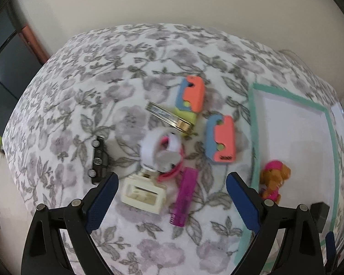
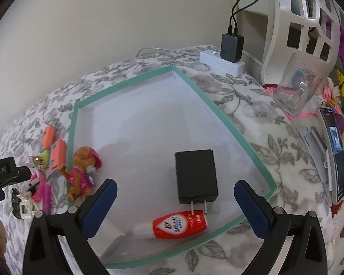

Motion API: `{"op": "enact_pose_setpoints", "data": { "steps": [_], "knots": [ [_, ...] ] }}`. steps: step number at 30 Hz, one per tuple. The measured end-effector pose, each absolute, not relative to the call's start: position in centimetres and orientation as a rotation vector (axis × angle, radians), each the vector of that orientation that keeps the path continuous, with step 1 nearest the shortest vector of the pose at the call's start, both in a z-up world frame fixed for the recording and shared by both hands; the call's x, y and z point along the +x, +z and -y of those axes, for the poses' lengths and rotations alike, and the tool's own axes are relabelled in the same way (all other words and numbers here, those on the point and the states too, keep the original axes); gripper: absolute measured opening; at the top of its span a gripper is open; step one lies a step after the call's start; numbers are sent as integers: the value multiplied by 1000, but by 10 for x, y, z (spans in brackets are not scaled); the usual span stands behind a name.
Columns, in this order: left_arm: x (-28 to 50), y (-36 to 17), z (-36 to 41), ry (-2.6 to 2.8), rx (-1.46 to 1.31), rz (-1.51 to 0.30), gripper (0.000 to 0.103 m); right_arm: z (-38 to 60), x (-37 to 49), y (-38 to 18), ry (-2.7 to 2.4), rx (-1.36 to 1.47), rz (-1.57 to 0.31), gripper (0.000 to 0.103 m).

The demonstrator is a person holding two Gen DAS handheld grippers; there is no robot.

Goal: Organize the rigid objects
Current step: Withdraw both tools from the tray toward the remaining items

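While the left hand-held gripper (image 1: 172, 197) hovered with its blue-padded jaws spread and empty over a cluster of small items, the cream perfume bottle (image 1: 144, 193) and purple tube (image 1: 184, 199) lay between its fingers on the floral tabletop (image 1: 80, 91). Likewise released, the right hand-held gripper (image 2: 175, 202) hung over the green-rimmed tray (image 2: 227, 123), which held a black charger (image 2: 196, 175), a red bottle (image 2: 180, 225) and a toy dog (image 2: 82, 169).

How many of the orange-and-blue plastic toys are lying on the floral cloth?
2. One orange-and-blue plastic toy lies farther back, overlapping a yellow-green item; the other lies nearer, beside the green-rimmed white tray. Nothing suggests more hidden.
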State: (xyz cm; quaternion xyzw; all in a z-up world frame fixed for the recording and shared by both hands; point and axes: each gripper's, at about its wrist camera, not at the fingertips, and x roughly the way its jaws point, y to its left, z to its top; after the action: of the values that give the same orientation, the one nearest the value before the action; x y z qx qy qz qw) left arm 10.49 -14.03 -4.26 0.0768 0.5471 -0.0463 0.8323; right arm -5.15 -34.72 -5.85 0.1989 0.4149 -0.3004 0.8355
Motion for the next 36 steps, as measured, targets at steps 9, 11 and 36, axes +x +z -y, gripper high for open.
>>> {"op": "enact_pose_setpoints", "data": {
  "steps": [9, 11, 36],
  "knots": [
    [118, -28, 107, -51, 60, -1134, 95, 320, -39, -43, -574, 333, -851, 103],
    [119, -26, 101, -47, 42, -1132, 95, 316, -34, -44, -567, 327, -877, 103],
    [170, -38, -1, 53, -107, -1222, 95, 220, 68, 10, -342, 256, -755, 103]
  ]
}}
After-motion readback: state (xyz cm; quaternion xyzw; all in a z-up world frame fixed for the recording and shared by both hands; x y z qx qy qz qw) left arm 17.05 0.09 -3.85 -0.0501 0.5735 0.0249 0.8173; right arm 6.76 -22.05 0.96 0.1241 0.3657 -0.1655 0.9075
